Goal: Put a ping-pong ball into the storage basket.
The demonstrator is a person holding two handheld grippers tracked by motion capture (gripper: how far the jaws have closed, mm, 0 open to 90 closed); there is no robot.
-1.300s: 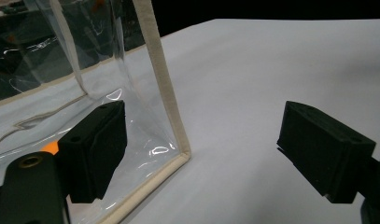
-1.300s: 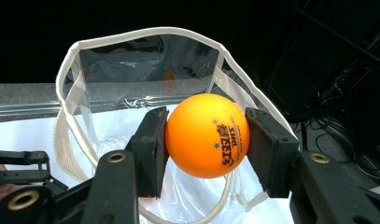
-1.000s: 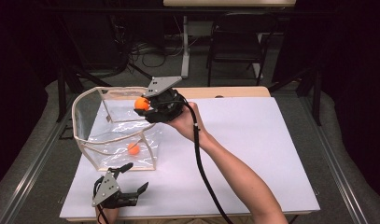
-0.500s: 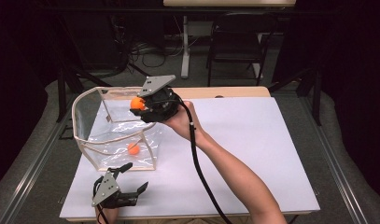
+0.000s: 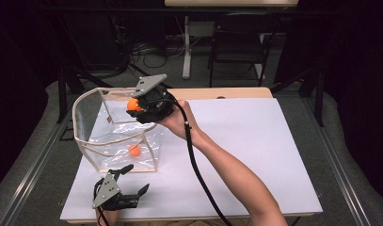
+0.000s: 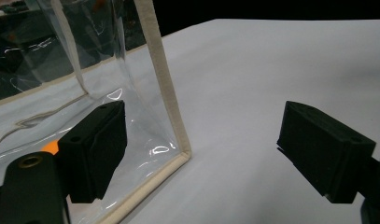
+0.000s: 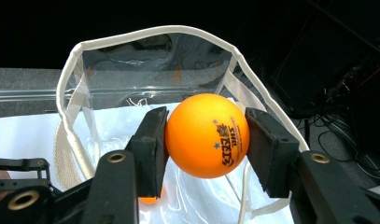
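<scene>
The right hand-held gripper (image 5: 135,106) is clamped on an orange ball (image 7: 207,135); both pads press on its sides, so the ball cannot roll out. In the high view this hand-held gripper hangs over the open top of a clear plastic bag (image 5: 92,141) with a cream border, at the far right part of its rim. It seems the ball is carried there so that it can fall inside when the jaws open. A second orange ball (image 5: 134,150) already lies on the bottom of the bag, near its right wall.

The bag stands upright on the left part of the white tabletop (image 5: 255,155), its mouth wide, which makes the drop easy.

The left hand-held gripper (image 5: 125,190) rests low at the near edge of the tabletop, just near the bag's near corner. Its jaws stand apart and nothing is between them. It probably waits there to steady the bag if needed.
</scene>
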